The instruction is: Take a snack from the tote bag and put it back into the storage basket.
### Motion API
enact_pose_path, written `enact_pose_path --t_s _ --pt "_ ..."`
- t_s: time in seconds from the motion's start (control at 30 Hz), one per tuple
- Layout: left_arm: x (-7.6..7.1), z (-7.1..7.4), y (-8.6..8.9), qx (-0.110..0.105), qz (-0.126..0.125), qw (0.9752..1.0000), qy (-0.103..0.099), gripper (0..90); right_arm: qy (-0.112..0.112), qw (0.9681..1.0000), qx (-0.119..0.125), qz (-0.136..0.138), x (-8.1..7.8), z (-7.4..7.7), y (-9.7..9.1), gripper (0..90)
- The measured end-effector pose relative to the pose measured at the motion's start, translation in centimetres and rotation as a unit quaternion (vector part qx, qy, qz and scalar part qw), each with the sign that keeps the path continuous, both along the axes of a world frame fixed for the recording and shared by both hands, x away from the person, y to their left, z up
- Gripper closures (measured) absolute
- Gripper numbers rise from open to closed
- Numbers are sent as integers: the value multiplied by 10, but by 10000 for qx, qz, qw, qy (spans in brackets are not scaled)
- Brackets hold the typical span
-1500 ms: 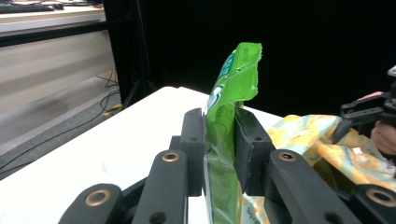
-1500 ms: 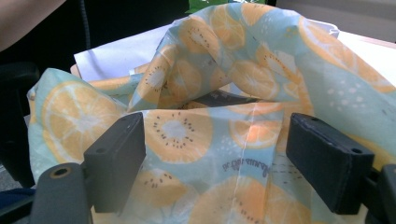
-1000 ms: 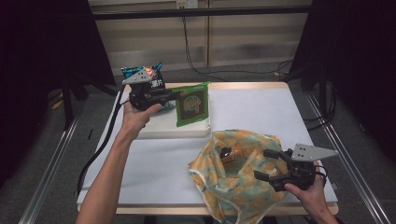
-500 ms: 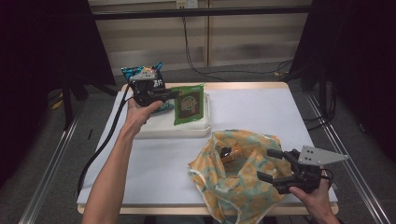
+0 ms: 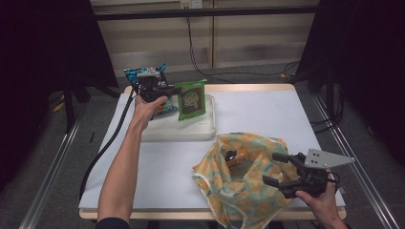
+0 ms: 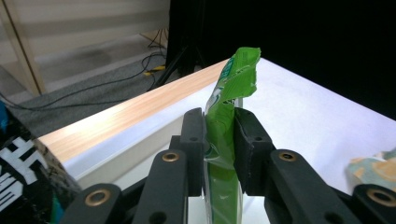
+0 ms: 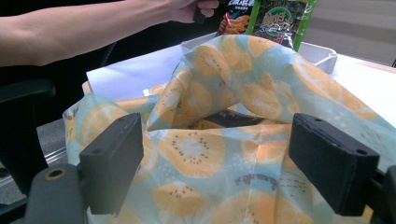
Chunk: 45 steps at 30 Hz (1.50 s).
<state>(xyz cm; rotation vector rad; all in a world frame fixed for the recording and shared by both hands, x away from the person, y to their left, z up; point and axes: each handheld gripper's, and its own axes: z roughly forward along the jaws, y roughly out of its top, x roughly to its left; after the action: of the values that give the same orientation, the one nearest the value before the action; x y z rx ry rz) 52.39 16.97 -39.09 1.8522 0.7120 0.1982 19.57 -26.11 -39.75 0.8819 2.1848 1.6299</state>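
Nearest the person, the right gripper [image 5: 279, 169] hovers over the near edge of the fruit-print cloth bag [image 5: 239, 183], its fingers [image 7: 112, 161] spread wide apart with nothing pressed between them; they straddle the fabric without touching it, probably waiting to hold the bag's mouth open. The bag lies slumped on the white worktop [image 5: 267, 114], its opening gaping upward toward the far side, and something orange and dark shows inside, too hidden to name. Beyond it sits a shallow white tray [image 5: 191, 133]. Above the tray's far end, the left gripper [image 5: 169, 90] has its fingers [image 6: 194, 140] clamped on the side edge of a green snack packet [image 5: 192, 98], which hangs upright so it can be carried clear of the tray, likely toward the bag. Behind it stands a blue snack packet [image 5: 138, 75] against the tray's far left corner.
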Motion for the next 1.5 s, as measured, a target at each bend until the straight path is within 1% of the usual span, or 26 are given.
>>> enact_pose_path --t_s 0.1,0.23,0.3,0.33,0.37,0.4,0.43,0.47,0.53,0.6,0.67,0.73,0.87,0.93,0.97,1.03,1.07,1.13,1.2,1.23,1.3,1.33,1.4,1.43,1.47,1.5 --pt "7 -4 -1 109 46 9999 26 752 10 10000 17 6 1 -1 -2 176" --pt "15 -7 0 50 161 9998 61 752 57 10000 41 -5 3 -3 -3 176" --pt "18 -7 -1 145 210 9997 43 752 75 10000 39 7 4 -4 -3 176" --pt "20 -7 -2 199 305 9993 29 753 74 10000 41 16 4 -4 -3 176" --pt "21 -7 -2 229 297 9993 20 753 70 10000 48 29 4 -3 -3 176" --pt "22 -7 -3 205 283 9994 48 752 60 10000 49 31 4 -3 -3 177" --pt "22 -8 -4 248 348 9991 57 753 34 10000 51 33 4 -3 -3 176" --pt "23 -9 -5 241 333 9992 20 753 31 10000 56 15 3 -2 -4 177" --pt "23 -12 -9 418 338 9985 20 753 22 10000 61 22 2 -2 -4 176" --pt "24 -16 -10 458 343 9984 12 752 10 10000 70 8 2 -1 -5 176" --pt "24 -20 -12 643 356 9973 -4 743 12 10000 67 2 2 -1 -4 176" --pt "25 -24 -14 691 374 9969 -4 732 7 10000 74 9 2 -2 -4 176" --pt "29 -29 -15 678 554 9961 67 705 22 10000 46 29 2 -2 -3 176" --pt "30 -30 -15 729 630 9953 20 682 15 10000 39 42 2 -2 -3 176" --pt "31 -31 -15 687 665 9954 28 664 17 10000 39 43 2 -2 -3 176" --pt "32 -30 -14 807 705 9942 31 583 31 10000 53 52 2 -3 -4 176" --pt "32 -30 -13 827 716 9940 33 570 31 10000 54 44 3 -3 -4 176" --pt "32 -29 -11 803 773 9937 78 530 33 10000 49 43 3 -3 -4 176" --pt "31 -28 -11 750 772 9941 117 526 42 10000 41 55 3 -3 -4 176" --pt "31 -27 -12 797 770 9938 86 514 45 10000 36 64 3 -3 -4 176" --pt "31 -27 -11 790 766 9939 66 496 50 10000 28 71 3 -3 -3 176" --pt "30 -25 -11 821 834 9931 57 474 54 10000 30 78 3 -3 -3 176" --pt "30 -22 -8 744 862 9935 35 464 46 10000 18 70 3 -4 -3 176" --pt "29 -20 -6 733 915 9931 -2 463 48 10000 17 71 3 -4 -3 176" --pt "28 -17 -6 697 868 9938 -61 458 51 10000 18 65 3 -4 -3 176" --pt "26 -15 -6 725 880 9934 -111 458 42 10000 9 62 3 -4 -3 176"
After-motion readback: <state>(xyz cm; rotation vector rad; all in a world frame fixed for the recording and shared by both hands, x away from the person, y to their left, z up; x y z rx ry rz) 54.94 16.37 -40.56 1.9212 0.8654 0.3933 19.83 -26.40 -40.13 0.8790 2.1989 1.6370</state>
